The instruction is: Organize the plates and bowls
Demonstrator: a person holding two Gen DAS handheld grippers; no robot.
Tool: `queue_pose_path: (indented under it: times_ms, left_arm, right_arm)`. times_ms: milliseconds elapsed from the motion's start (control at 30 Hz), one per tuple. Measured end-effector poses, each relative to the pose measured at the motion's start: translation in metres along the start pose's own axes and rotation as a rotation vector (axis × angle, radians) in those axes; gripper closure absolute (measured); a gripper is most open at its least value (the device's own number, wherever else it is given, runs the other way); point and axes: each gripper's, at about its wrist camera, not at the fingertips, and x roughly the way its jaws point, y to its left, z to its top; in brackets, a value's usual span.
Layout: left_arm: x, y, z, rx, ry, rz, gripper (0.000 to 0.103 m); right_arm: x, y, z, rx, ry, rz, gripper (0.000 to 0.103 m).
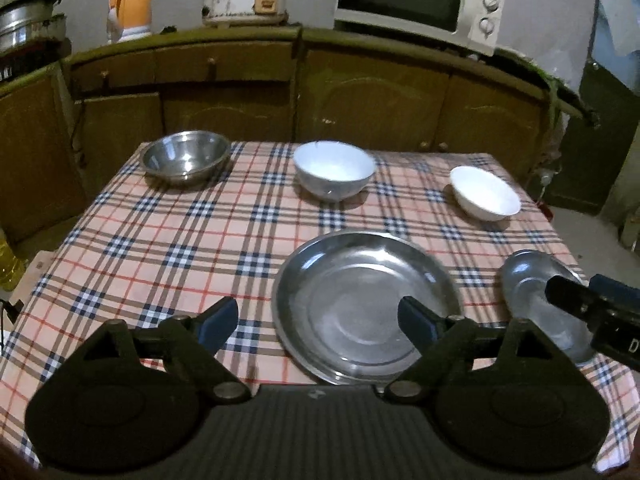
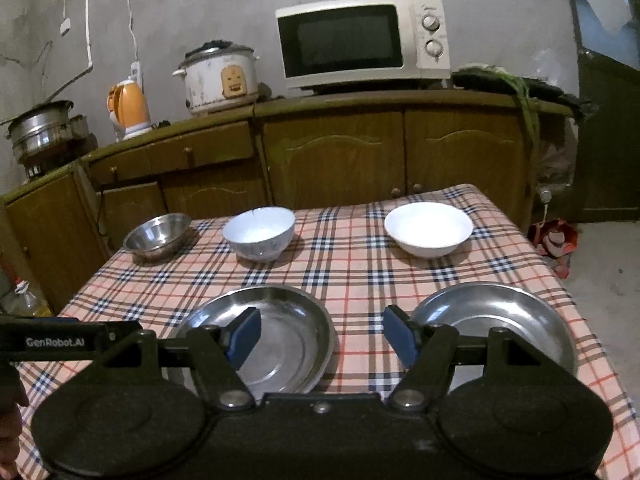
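"GenRobot.AI" stands in white on the left gripper [image 2: 60,342] body (a lone "D" on the right gripper [image 1: 600,320]).

Left gripper [image 1: 316,322] jaws wide, empty, right gripper [image 2: 322,340] likewise

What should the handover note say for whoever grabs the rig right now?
Left tongs: open, empty.
Right tongs: open, empty.
Back row on the checked tablecloth: steel bowl, blue-white bowl, white bowl, all apart.
Front row: two steel plates, left plate and right plate, side by side, not stacked.
Done: nothing nested or stacked.
Left: probably stack the plates and nest the bowls.
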Motion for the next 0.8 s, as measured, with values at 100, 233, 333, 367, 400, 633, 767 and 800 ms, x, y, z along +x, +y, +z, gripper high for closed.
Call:
queue_pose_path:
  times_ms: [100,233,333,367,400,633,767,800]
  left_arm:
    - [-0.009,-0.011,-0.001,-0.004,-0.016,-0.024,0.012]
    - [-0.018,-0.032,-0.005,0.031,-0.026,-0.061,0.01]
    - [-0.023,-0.046,-0.007,0.052,-0.03,-0.087,0.01]
    - [-0.024,-0.049,-0.008,0.058,-0.033,-0.092,0.01]
    - [-0.025,-0.053,-0.009,0.066,-0.036,-0.096,0.01]
    - [-0.027,-0.079,-0.013,0.113,-0.038,-0.137,0.01]
    - [-0.023,-0.092,-0.015,0.135,-0.042,-0.15,0.01]
    - [-0.022,-0.094,-0.015,0.137,-0.041,-0.153,0.01]
  right_arm:
    - [-0.014,-0.007,-0.001,0.019,-0.014,-0.008,0.022]
    - [-0.031,-0.019,-0.002,0.04,-0.024,-0.034,0.022]
    - [-0.042,-0.029,-0.005,0.055,-0.034,-0.051,0.022]
    - [-0.046,-0.033,-0.006,0.055,-0.04,-0.064,0.022]
    - [-0.05,-0.035,-0.006,0.054,-0.045,-0.075,0.022]
    - [-0.066,-0.061,-0.011,0.087,-0.066,-0.11,0.022]
    - [-0.069,-0.077,-0.014,0.103,-0.068,-0.131,0.022]
    - [-0.069,-0.081,-0.014,0.105,-0.07,-0.137,0.022]
